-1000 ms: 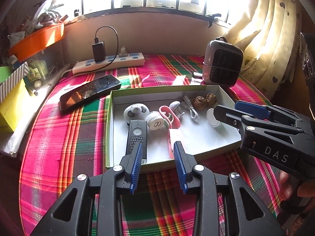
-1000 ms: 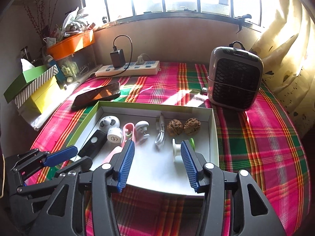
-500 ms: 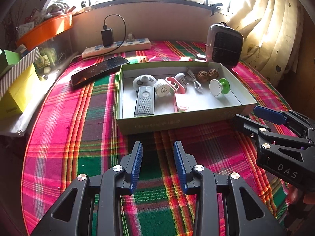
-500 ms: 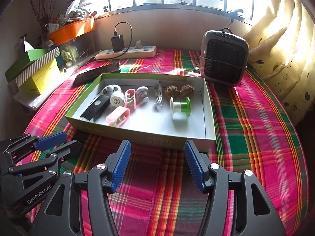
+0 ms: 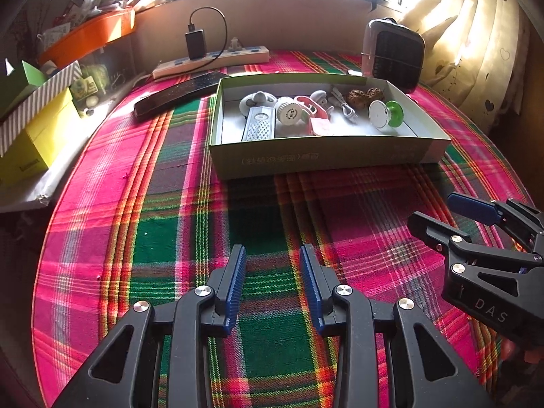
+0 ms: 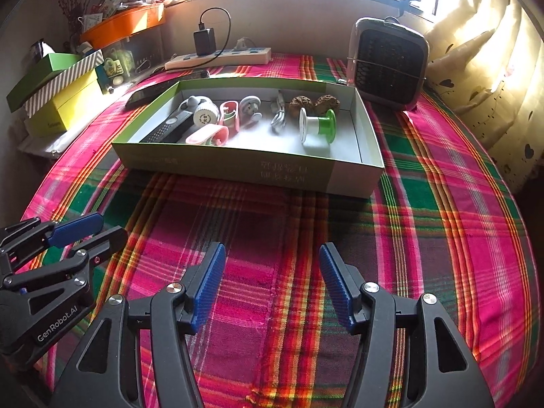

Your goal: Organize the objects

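Objects for organizing, among them a green-and-white spool point(image 6: 318, 125), two walnuts point(image 6: 314, 103), a white cable point(image 6: 278, 115) and a dark remote point(image 6: 168, 129), lie inside an open cardboard box point(image 6: 251, 166) on the plaid-covered surface point(image 6: 272, 238). Left hand-held gripper point(image 5: 273, 284) hovers over bare cloth short of the box's near wall, jaws parted with nothing between them. Right hand-held gripper point(image 6: 272, 284) sits beside it on the same near side, well apart from the box, jaws released, set wider and likewise empty.
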